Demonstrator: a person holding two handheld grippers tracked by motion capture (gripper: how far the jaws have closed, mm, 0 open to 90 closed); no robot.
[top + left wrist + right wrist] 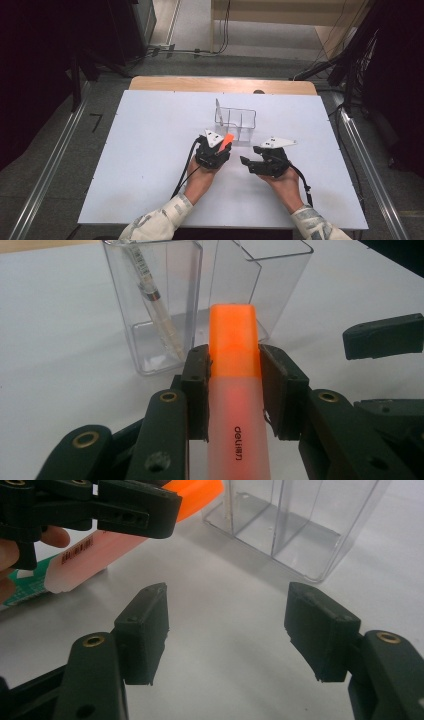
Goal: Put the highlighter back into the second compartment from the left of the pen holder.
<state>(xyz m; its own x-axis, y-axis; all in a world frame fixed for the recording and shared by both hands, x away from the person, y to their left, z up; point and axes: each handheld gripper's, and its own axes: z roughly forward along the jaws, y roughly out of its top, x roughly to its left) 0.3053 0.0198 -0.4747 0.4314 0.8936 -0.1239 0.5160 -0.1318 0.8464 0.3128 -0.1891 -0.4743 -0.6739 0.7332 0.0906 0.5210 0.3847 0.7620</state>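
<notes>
My left gripper [233, 365] is shut on an orange highlighter [234, 385], its orange cap pointing toward a clear plastic organizer [165, 315]. In the high view the left gripper [222, 147] holds the highlighter [227, 139] just in front of the organizer [235, 122]. A pen [155, 300] leans inside the organizer's left compartment. My right gripper [227, 625] stands open over the bare table with nothing between its jaws; in the high view the right gripper [248, 162] lies right of the left one. The right gripper view has the highlighter [125, 535] at its upper left.
The white table [150, 150] has free room all around the organizer. Black stands and cables flank the table on the floor. One right jaw [382, 335] reaches in at the edge of the left gripper view.
</notes>
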